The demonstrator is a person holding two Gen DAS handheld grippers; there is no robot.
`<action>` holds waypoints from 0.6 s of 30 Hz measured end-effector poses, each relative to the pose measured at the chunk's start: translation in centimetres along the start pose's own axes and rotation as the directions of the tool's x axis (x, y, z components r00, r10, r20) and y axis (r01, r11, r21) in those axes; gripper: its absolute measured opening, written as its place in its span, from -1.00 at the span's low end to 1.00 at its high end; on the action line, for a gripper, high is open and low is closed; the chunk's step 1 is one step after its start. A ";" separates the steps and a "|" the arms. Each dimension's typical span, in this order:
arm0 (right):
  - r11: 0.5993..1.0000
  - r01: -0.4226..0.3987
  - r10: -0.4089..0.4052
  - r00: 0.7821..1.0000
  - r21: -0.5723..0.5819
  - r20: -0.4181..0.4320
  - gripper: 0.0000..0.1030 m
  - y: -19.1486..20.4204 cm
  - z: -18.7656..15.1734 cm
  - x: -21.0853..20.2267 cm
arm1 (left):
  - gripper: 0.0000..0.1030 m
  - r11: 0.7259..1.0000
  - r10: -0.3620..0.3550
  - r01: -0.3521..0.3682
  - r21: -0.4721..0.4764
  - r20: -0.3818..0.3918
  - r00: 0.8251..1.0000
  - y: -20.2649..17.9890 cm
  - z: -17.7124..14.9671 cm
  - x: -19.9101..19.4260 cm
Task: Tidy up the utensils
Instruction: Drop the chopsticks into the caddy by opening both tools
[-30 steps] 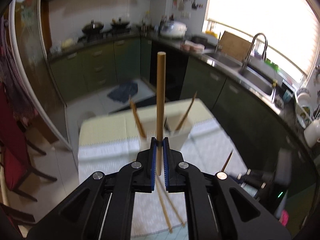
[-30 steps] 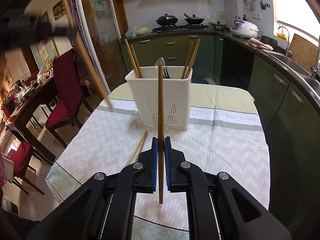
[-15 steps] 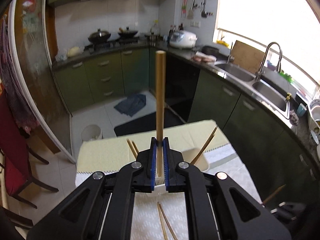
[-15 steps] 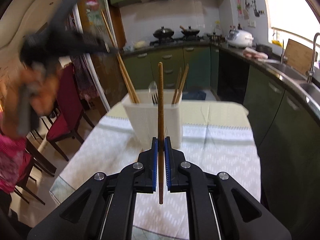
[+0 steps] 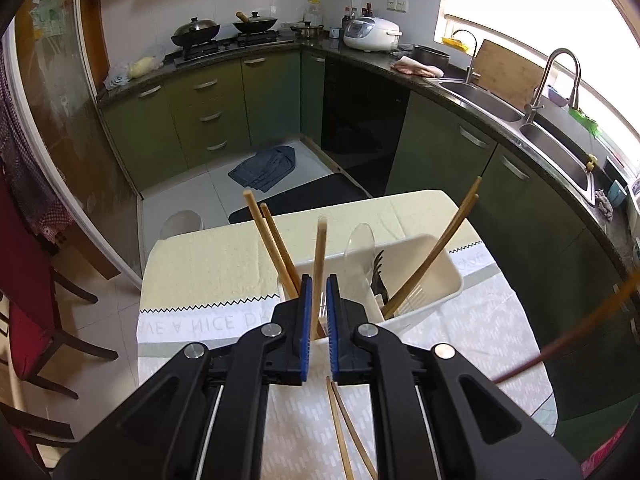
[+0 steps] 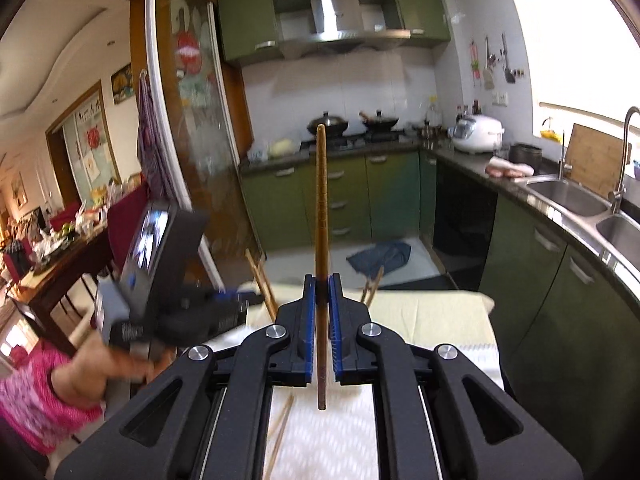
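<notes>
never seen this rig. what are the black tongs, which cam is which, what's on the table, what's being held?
No robot: a person holds a pair of black tongs in each hand, each with a fisheye camera looking along its fingers. The left-wrist view shows the left tongs shut on a chopstick, over a white utensil holder containing chopsticks, a clear spoon and a fork. Two loose chopsticks lie on the tablecloth. The right-wrist view shows the right tongs shut on a darker chopstick, with the left tongs at left.

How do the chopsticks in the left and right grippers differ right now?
The left gripper's chopstick is pale and tilts over the white holder, lower end hidden behind the jaws. The right gripper's chopstick is darker brown, upright, with its lower end hanging free above the tablecloth. Both are wooden and clamped mid-shaft.
</notes>
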State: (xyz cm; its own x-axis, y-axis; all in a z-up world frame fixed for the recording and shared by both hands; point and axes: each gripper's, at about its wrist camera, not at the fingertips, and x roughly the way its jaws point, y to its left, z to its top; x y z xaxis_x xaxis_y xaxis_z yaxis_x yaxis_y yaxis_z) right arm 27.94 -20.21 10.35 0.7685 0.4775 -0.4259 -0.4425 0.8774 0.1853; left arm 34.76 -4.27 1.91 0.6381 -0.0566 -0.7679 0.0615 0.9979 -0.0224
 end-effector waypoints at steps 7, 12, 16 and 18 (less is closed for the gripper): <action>0.999 0.029 -0.031 0.996 0.031 0.086 -0.85 -0.3 3.9 2.4 | -0.72 1.000 -0.017 0.017 -0.010 0.034 0.999 0.7 -0.6 -2.4; 0.997 0.062 -0.063 0.997 0.037 0.040 -0.85 -0.9 4.7 7.4 | -0.63 1.000 -0.012 0.012 0.006 0.004 1.000 0.8 -2.2 -3.4; 0.996 0.075 -0.074 0.996 0.047 -0.042 -0.85 -1.7 3.0 11.9 | -0.63 1.000 -0.016 0.016 0.017 -0.031 0.999 0.9 -3.6 -3.4; 0.996 0.076 -0.072 0.994 0.050 -0.087 -0.85 -1.9 1.9 13.7 | -0.63 1.000 -0.018 0.020 0.021 -0.058 0.998 0.9 -4.4 -3.1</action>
State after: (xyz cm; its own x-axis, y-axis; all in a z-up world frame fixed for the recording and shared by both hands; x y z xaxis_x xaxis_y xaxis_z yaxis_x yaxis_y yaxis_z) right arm 40.17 -15.29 5.84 0.7552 0.4076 -0.5133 -0.3588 0.9124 0.1968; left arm 29.50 -3.05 1.47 0.5911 -0.0729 -0.8033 0.0900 0.9956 -0.0240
